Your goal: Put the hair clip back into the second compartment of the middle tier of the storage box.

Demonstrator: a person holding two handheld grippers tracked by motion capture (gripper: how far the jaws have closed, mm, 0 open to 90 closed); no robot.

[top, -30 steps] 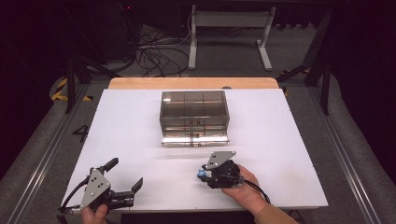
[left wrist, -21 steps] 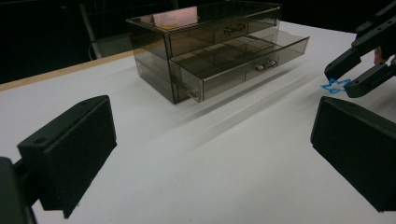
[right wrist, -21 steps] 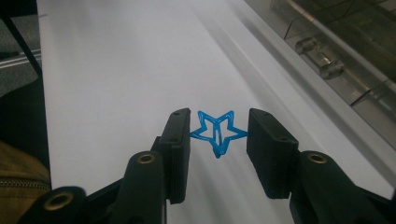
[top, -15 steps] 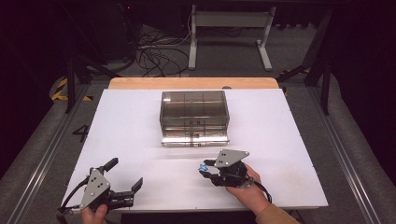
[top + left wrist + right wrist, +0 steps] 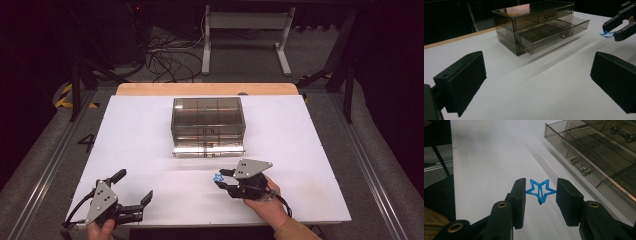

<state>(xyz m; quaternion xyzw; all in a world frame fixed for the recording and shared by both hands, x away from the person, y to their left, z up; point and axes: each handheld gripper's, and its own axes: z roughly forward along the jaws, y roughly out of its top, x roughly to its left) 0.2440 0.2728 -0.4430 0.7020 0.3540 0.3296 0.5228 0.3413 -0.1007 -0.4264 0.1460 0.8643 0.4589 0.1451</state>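
Between the right gripper's (image 5: 541, 192) jaws a blue star clip (image 5: 540, 190) sits clamped, now lifted toward the open drawer (image 5: 599, 162) ahead. Left gripper (image 5: 131, 190) rests apart, unmoved.

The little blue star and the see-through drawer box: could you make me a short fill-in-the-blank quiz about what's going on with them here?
1. The blue star is clamped between the jaws of the person's ____ gripper.
2. The smoky clear drawer box has its ____ drawer pulled out.
3. The left gripper has its jaws spread wide and holds ____.
4. The open drawer is split into small ____.

Missing words: right; bottom; nothing; compartments
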